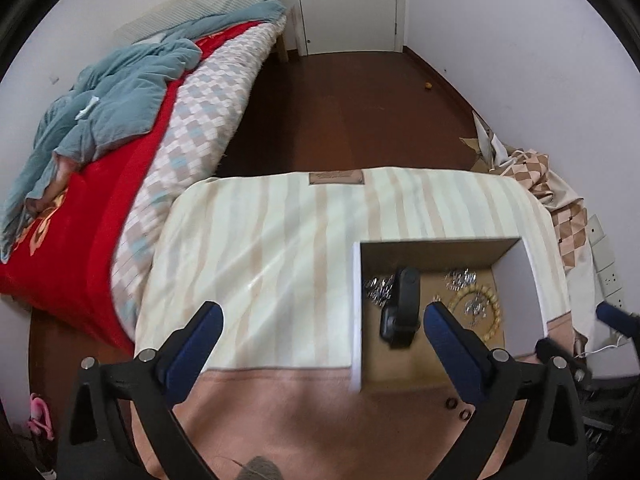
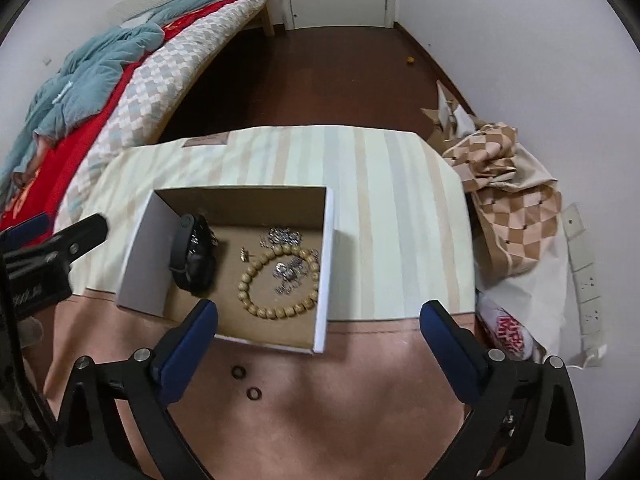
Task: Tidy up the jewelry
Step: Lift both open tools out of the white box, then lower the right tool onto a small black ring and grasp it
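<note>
An open cardboard box (image 2: 324, 264) stands on the striped tablecloth. It holds a black watch (image 2: 191, 258), a wooden bead bracelet (image 2: 256, 280), silver chain jewelry (image 2: 282, 236) and a small earring (image 2: 244, 255). Two small dark rings (image 2: 238, 372) (image 2: 253, 393) lie on the pink cloth in front of the box. My right gripper (image 2: 318, 320) is open and empty, above the box's near edge. My left gripper (image 1: 322, 320) is open and empty, left of the box (image 1: 356, 304). The watch (image 1: 402, 308), the bracelet (image 1: 490, 320) and the rings (image 1: 452, 403) show in the left wrist view.
A bed (image 1: 120, 160) with red and blue bedding stands on the left. Dark wood floor lies beyond the table's far edge (image 2: 320, 130). A checkered cloth heap (image 2: 512, 200), a bag and a power strip (image 2: 584, 280) sit on the right by the wall.
</note>
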A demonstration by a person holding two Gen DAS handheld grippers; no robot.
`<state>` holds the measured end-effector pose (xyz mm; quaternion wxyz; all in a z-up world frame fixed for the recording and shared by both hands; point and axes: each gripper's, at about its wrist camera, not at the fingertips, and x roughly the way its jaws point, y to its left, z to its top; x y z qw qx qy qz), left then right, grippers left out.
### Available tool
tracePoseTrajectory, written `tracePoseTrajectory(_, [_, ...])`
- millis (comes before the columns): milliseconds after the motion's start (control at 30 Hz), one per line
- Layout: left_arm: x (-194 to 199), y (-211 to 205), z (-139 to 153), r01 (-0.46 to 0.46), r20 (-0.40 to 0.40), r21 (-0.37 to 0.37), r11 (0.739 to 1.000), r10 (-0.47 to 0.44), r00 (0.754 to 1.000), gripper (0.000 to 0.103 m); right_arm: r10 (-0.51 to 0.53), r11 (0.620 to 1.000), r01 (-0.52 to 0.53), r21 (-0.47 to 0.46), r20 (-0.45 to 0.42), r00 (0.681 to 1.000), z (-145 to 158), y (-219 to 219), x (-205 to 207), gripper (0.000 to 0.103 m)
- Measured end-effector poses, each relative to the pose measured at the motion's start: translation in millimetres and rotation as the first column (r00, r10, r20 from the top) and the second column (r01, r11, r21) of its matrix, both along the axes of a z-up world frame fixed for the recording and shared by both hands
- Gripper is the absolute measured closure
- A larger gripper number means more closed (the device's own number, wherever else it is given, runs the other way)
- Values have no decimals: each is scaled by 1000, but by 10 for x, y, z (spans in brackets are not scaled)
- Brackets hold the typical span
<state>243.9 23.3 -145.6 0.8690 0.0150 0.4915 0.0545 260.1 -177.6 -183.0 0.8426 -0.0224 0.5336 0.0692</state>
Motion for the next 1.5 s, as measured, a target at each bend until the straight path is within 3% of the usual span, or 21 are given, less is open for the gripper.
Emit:
tracePoseTrajectory(233, [-365,9,70,-15,6,7,1000,15,1000,0,-27,998,29,-50,54,998,197,-5,-239,1])
tracePoseTrajectory(400, [-636,-16,279,-19,65,27,999,17,998,0,-24,997,32,-68,115,993,468,19,-482,1])
tracePoseTrajectory(733, [-1080,-30,699,-22,154,5,1000,21,988,0,-24,999,34,-40,220,975,1012,69,-986,1])
tracePoseTrajectory(933, [-1222,-15,752,-41,182,2,999,40,983,0,-33,999,35,-4,236,971,1120,79,-1148,1])
tracePoseTrajectory(1033, [-1231,0,593,-64,160,26,998,59,985,0,-33,999,30,22,200,979,945,56,-1150,1])
tracePoseTrajectory(1233, [-1172,91,-29,-102,50,81,991,98,994,0,-37,999,35,23,112,993,203,62,-1064,1])
tracePoseTrajectory(1300, [-1126,140,-270,-107,-3,82,991,108,994,0,-19,999,16,37,82,996,-43,90,-1031,7])
tracePoseTrajectory(1367, [-1086,201,-499,-126,-56,92,988,131,990,0,3,998,-5,64,39,999,-299,145,-982,27])
tracePoseTrajectory(1500, [-1055,259,-798,-136,-125,98,986,148,981,0,52,996,-53,69,15,999,-651,316,-950,36])
